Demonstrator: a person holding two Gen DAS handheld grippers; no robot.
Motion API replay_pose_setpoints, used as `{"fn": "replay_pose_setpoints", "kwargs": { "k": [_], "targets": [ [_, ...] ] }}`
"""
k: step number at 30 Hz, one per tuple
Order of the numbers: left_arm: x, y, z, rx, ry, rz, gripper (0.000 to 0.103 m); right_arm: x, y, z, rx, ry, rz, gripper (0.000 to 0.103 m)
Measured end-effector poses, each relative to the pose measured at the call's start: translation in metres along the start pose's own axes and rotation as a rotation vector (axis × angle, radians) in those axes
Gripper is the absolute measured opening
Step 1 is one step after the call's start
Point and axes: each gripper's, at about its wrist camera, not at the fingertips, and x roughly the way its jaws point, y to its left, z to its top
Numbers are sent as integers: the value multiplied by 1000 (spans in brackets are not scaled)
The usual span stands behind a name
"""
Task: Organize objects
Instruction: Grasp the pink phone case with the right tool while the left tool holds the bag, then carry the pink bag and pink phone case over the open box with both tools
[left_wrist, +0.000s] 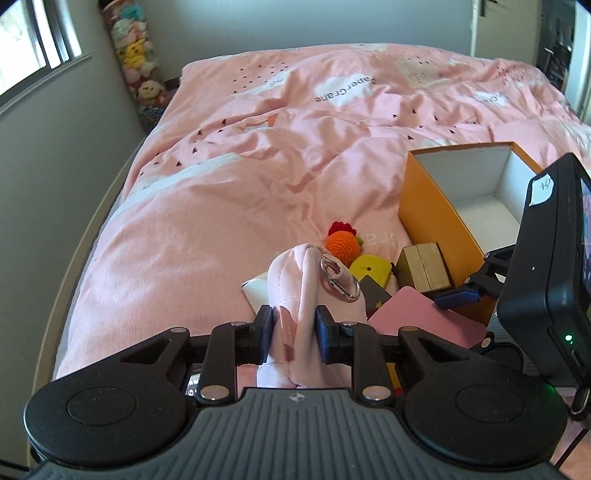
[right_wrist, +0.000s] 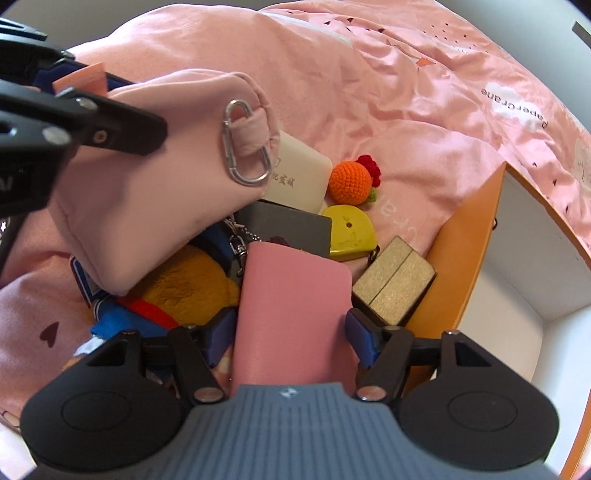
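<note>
Pinching the pink pouch (left_wrist: 295, 291) only by its lower fabric, your left gripper (left_wrist: 294, 332) could let the soft cloth slide out, or its dangling metal clip (left_wrist: 341, 280) could snag the pile below. Your right gripper (right_wrist: 291, 336) stands spread around the pink wallet (right_wrist: 291, 306) without pressing it, so lifting now would leave it behind. The pouch, soft and pale pink, hangs above the clutter, left of the orange box (left_wrist: 436, 206).

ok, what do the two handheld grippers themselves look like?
Both match: the left gripper and right gripper have black linkage arms with silver pivot pins, blue pads on the fingers, round black side discs and a ribbed grey body with a small logo. No hand or sleeve shows.
</note>
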Motion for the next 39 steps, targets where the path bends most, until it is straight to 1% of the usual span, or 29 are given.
{"fn": "replay_pose_setpoints", "kwargs": {
  "k": [1, 3, 4, 6, 7, 9, 11, 12, 17, 20, 22, 24, 27, 31, 33, 36, 39],
  "targets": [
    [-1, 0, -1, -7, -1, 2, 27, 1, 1, 1, -3, 2, -1, 69],
    [-3, 0, -3, -16, -7, 7, 28, 2, 0, 2, 0, 1, -19, 58],
    [-4, 0, -3, -19, -11, 5, 28, 0, -1, 1, -2, -4, -20, 56],
    [-6, 0, -4, -19, -12, 2, 28, -7, -3, 1, -5, -17, -5, 45],
    [-7, 0, -4, -20, -12, 2, 28, -12, -2, 1, -6, -28, 0, 42],
    [-8, 0, -4, -28, -14, -1, 28, -23, -2, 1, -6, -54, -2, 29],
    [-11, 1, -6, -43, -22, -11, 28, -34, -3, 0, -5, -85, -27, 21],
    [-12, 2, -7, -51, -28, -15, 28, -40, -6, -1, 4, -101, -33, 20],
    [-23, -1, -7, -74, -82, -42, 27, -73, -33, -15, 158, -196, 55, 19],
    [-33, -6, -2, -75, -117, -52, 27, -100, -44, -27, 245, -271, 85, 19],
    [-41, -10, 5, -81, -140, -77, 27, -119, -55, -36, 309, -327, 106, 19],
    [-49, -16, 11, -85, -166, -104, 27, -136, -65, -46, 370, -376, 110, 20],
    [-61, -32, 22, -79, -211, -158, 27, -155, -80, -63, 453, -426, 75, 20],
    [-68, -63, 36, -47, -253, -240, 28, -167, -106, -93, 571, -446, 20, 20],
    [-67, -82, 43, -30, -255, -285, 28, -169, -118, -111, 626, -444, 1, 20],
    [-56, -110, 48, 4, -230, -346, 28, -164, -133, -135, 703, -423, -30, 20],
    [-36, -138, 47, 34, -172, -394, 28, -154, -145, -158, 780, -388, -57, 20]
  ]
}}
